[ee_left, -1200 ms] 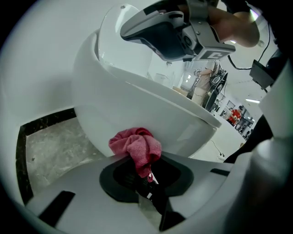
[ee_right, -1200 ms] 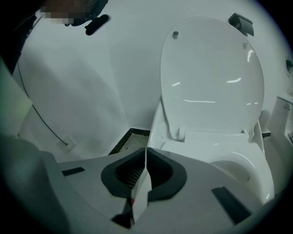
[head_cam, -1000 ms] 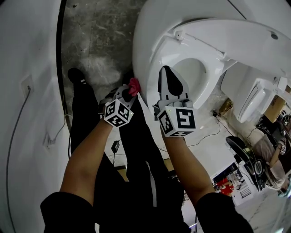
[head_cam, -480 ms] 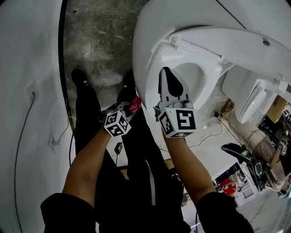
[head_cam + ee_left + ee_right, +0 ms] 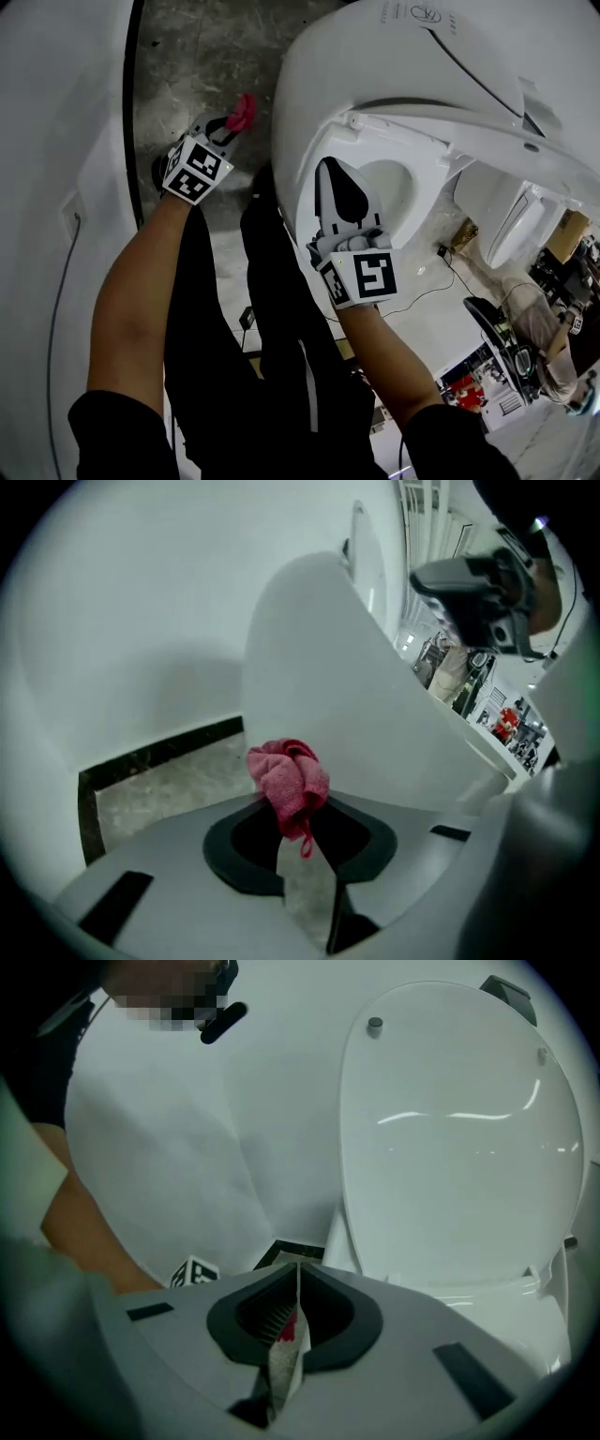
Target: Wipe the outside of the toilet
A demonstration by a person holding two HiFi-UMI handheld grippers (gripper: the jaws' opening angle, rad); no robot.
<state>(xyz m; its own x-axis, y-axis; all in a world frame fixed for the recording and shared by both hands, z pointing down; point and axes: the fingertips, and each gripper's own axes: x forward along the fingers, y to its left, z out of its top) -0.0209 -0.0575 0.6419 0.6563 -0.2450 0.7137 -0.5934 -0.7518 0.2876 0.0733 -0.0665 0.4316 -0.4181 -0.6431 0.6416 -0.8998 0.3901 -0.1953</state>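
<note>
The white toilet (image 5: 309,84) fills the upper right of the head view, with its seat and lid (image 5: 459,1129) raised. My left gripper (image 5: 234,120) is out over the grey floor to the left of the bowl, shut on a bunched pink cloth (image 5: 242,111). In the left gripper view the cloth (image 5: 289,772) sticks up from the jaws, close beside the bowl's curved outer wall (image 5: 328,696); I cannot tell if they touch. My right gripper (image 5: 330,169) is shut and empty, hovering at the bowl's front rim (image 5: 305,202).
A white wall (image 5: 56,112) with a dark baseboard strip (image 5: 128,84) runs down the left. The person's black trousers (image 5: 272,309) and a shoe (image 5: 159,159) stand before the bowl. Cables (image 5: 450,258), another white fixture (image 5: 511,220) and clutter sit at the right.
My left gripper has carried the pink cloth from the bowl's front rim up and leftward, out over the floor beside the bowl. The right gripper has barely moved.
</note>
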